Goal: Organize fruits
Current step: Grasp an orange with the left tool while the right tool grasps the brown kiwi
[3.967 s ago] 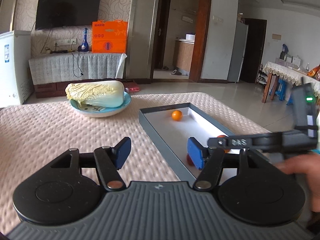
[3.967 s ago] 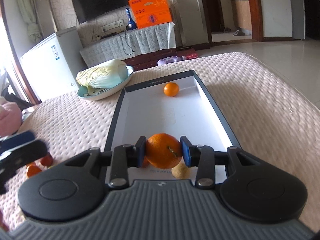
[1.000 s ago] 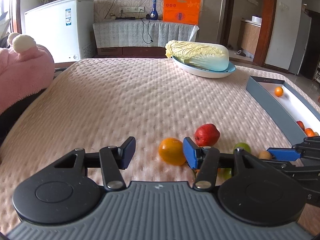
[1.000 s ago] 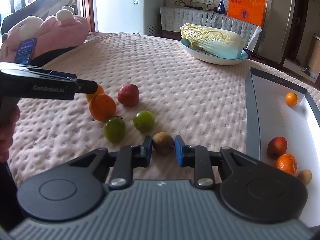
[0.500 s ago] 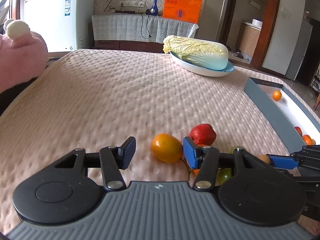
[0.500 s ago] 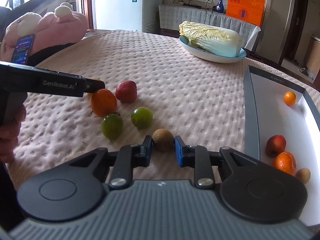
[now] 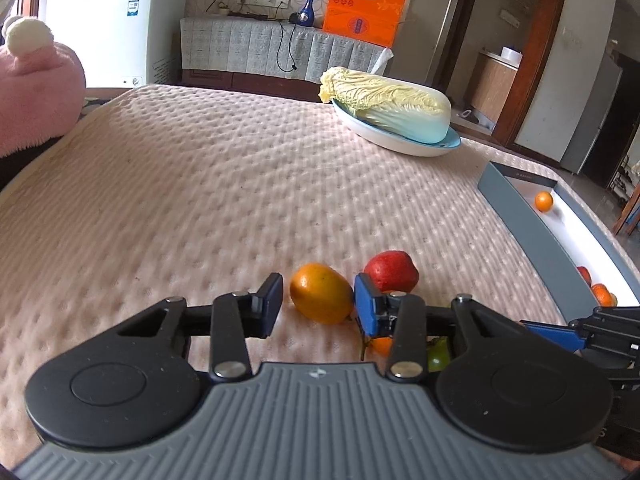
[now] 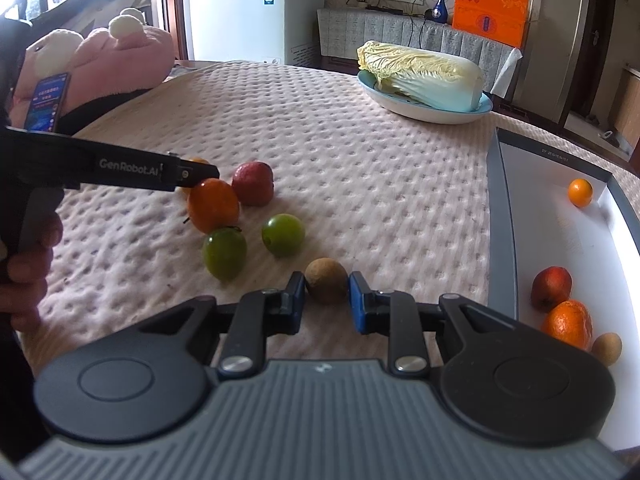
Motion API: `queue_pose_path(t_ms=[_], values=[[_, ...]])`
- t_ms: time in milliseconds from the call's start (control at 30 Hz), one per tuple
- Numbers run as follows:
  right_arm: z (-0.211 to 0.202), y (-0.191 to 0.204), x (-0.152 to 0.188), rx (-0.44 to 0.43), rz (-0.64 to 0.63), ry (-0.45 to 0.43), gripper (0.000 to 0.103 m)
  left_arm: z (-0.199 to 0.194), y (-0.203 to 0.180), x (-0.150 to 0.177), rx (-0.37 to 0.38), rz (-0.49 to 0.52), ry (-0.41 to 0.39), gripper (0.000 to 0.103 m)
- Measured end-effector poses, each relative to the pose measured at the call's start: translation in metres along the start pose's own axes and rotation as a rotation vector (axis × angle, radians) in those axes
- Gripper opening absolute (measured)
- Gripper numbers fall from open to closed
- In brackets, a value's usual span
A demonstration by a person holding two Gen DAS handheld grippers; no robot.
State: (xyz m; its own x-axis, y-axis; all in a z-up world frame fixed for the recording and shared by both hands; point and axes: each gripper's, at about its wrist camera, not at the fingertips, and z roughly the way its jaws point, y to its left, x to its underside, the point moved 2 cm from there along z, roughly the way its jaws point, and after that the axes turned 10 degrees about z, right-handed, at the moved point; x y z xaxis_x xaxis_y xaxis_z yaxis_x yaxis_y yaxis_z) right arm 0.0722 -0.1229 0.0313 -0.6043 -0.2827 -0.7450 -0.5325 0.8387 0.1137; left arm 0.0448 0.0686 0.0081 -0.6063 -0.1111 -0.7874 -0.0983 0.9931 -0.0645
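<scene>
On the pink quilted cover lies an orange (image 7: 320,294), between the blue pads of my left gripper (image 7: 318,302). Its jaws are closing; the right pad sits against the fruit, and a thin gap shows at the left pad. A red apple (image 7: 392,270) lies just behind. My right gripper (image 8: 326,300) is shut on a small brown fruit (image 8: 326,285) resting on the cover. Two green fruits (image 8: 224,253) (image 8: 283,234) lie between the grippers. The grey box (image 8: 500,216) to the right holds a small orange (image 8: 580,192), a red fruit (image 8: 551,288), an orange (image 8: 568,324) and a brown fruit (image 8: 606,348).
A cabbage on a blue-rimmed plate (image 7: 400,142) stands at the far side of the cover. A pink plush toy (image 7: 32,92) lies at the left edge. A hand (image 8: 28,264) holds the left gripper's handle. Another orange (image 7: 382,346) hides under the left gripper's right finger.
The left gripper's jaws have narrowed around the orange and it has edged closer to the fruit. The right gripper has stayed still, shut on the brown fruit.
</scene>
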Motion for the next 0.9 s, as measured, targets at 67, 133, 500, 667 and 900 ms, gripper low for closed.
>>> queue_pose_path(t_ms=[67,133,500,667,900], values=[[-0.001,0.001,0.000,-0.006,-0.001,-0.002,0.027,0.002,0.003,0.001,0.010,-0.027,0.008,0.047],[-0.001,0.001,0.001,0.002,-0.007,-0.004,0.027,0.005,0.006,0.001,0.018,-0.055,0.014,0.048],[0.001,0.003,0.002,0.006,-0.016,-0.003,0.027,0.004,0.004,0.004,0.052,-0.045,0.012,0.039],[-0.004,0.004,-0.001,-0.008,-0.011,-0.015,0.027,0.002,0.005,0.003,0.042,-0.041,0.016,0.039],[-0.011,-0.002,-0.008,-0.026,0.038,-0.044,0.027,-0.011,0.009,0.000,-0.015,-0.017,-0.001,0.038]])
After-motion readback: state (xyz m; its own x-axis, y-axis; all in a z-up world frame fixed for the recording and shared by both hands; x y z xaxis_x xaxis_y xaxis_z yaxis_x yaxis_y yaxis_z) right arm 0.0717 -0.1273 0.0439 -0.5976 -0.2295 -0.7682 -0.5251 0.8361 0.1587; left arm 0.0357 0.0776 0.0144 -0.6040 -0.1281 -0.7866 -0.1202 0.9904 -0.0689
